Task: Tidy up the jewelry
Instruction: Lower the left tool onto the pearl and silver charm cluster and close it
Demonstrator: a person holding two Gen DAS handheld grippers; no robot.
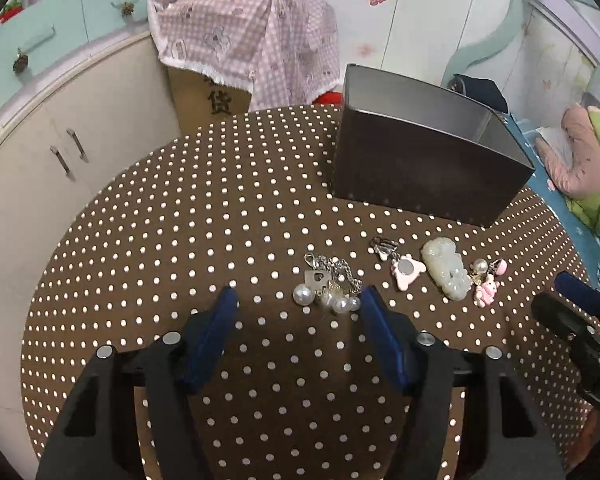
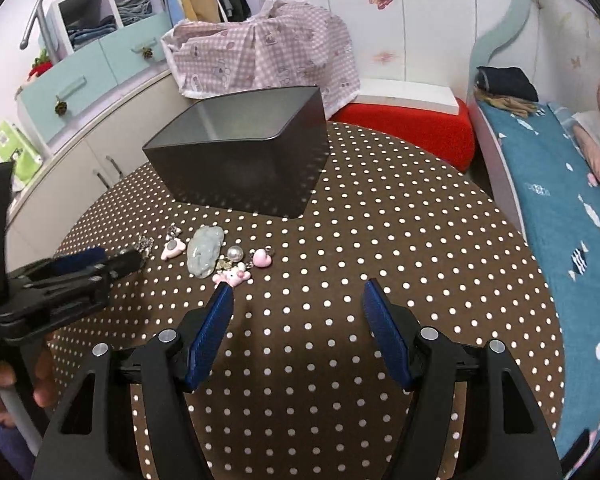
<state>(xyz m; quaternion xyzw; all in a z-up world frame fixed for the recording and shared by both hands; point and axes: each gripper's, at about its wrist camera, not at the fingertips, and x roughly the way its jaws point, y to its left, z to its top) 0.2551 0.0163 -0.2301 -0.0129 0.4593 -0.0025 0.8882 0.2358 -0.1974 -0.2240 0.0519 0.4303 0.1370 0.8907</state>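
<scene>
- Two pairs of tongs hang over a round bench under a brown cloth with white dots. The left tongs stand apart with nothing between the blue pads; the right tongs likewise stand apart over bare cloth.
- Jewelry lies in a loose row on the bench, just past the tips. Nearest the left tongs is a pearl and chain piece, its pearls close beside the right-hand pad.
- Next along: a pink charm on a clasp, a pale green jade carving, then a cluster of small pink charms with a pearl. The left pad of the right tongs sits just beside this cluster.
- Beyond the row stands a dark rectangular box, open-topped; the visible part of its grey inside shows nothing in it. It stands apart from the jewelry.
- Behind the bench: a cardboard carton under pink checked cloth, a beige cabinet at left, a red stool, and a bed with a blue cover at right.
</scene>
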